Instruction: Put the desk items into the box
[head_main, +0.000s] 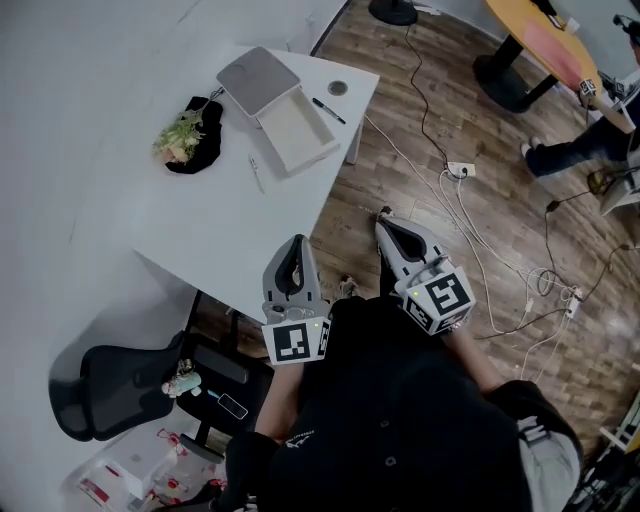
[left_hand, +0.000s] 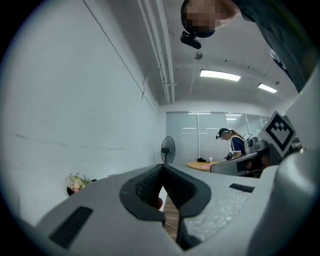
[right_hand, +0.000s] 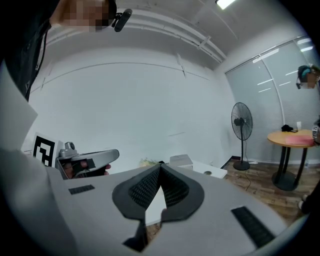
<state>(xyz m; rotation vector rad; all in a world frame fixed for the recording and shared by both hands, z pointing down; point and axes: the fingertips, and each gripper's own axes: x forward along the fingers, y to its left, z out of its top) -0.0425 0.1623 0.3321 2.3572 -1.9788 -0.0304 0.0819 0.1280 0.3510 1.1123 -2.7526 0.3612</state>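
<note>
Both claws idle, held in near the body and well short of the desk (head_main: 225, 235). Left claw (head_main: 296, 244) is clenched on nothing, tips meeting. Right claw (head_main: 384, 220) is the same: closed and empty.

Task not started, as I read it. The box (head_main: 300, 132) sits open at the far end of the desk with its lid (head_main: 258, 78) propped behind it. Items are all outside it:
- black pen (head_main: 328, 110) just right of the box, near the desk edge
- small round item (head_main: 338, 88) by the far corner
- white pen (head_main: 257, 173) just left of the box
- plant on black cloth (head_main: 186, 135) further left

Risks:
- Both pens lie flat. A claw coming down off-centre probably skids them rather than pinching, and the black one could roll off the edge.
- Reaching over the box could knock the lid shut.
- Floor cables (head_main: 470, 235) run close to the right side of the desk, so stepping in could snag one.
</note>
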